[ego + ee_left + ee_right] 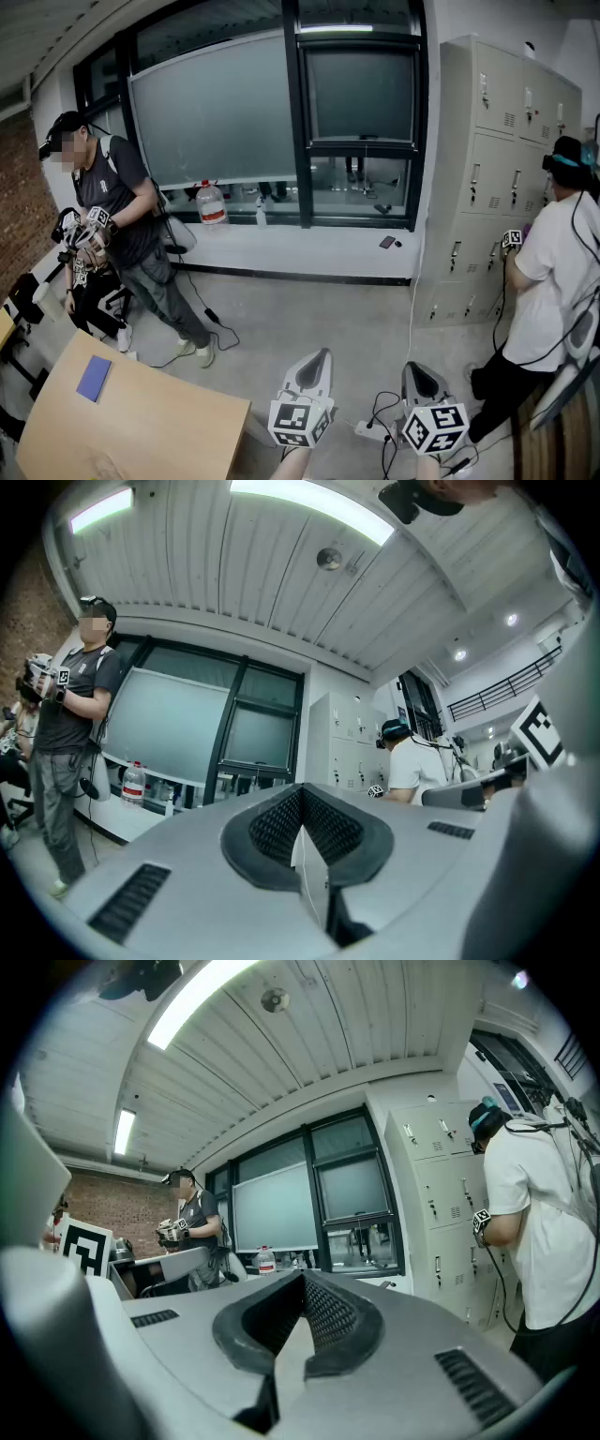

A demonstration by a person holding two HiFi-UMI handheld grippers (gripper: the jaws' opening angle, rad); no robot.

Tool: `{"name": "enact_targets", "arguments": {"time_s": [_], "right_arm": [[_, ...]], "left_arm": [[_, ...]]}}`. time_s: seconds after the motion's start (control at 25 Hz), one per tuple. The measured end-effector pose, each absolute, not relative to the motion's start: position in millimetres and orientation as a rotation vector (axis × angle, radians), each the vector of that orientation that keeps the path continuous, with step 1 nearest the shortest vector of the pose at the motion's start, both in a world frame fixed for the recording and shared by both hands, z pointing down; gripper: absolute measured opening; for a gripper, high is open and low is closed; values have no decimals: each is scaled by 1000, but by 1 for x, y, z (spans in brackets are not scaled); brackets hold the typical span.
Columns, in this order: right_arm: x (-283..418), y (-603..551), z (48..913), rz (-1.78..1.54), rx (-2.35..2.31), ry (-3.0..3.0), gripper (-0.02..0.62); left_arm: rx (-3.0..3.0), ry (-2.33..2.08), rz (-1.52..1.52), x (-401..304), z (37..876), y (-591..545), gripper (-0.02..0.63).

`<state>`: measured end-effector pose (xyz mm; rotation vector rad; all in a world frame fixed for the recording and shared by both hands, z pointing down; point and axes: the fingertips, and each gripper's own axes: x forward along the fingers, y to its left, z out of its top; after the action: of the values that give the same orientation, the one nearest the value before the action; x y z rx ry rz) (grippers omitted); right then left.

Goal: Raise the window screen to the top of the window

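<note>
The left gripper (322, 354) and the right gripper (418, 367) are held side by side, low and near, both pointing away toward the far wall. The left gripper (301, 803) tilts slightly upward, the right gripper (302, 1286) sits level. Each has its jaws closed together on nothing.

Ceiling strip lights (309, 501) glared near twelve o'clock in both gripper views; the room was evenly bright. Fisheye bending darkened the corners; the near foreground blurred.
</note>
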<state>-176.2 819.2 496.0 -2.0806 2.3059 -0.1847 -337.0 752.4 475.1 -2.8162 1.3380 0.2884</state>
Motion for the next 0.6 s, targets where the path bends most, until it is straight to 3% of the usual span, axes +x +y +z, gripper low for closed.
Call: {"name": "enact_targets", "arguments": {"time_s": [0.6], "right_arm": [[-186, 800, 505, -256, -2051, 2274, 5]], "left_arm": [[-2857, 1294, 277, -347, 487, 738, 3]]}}
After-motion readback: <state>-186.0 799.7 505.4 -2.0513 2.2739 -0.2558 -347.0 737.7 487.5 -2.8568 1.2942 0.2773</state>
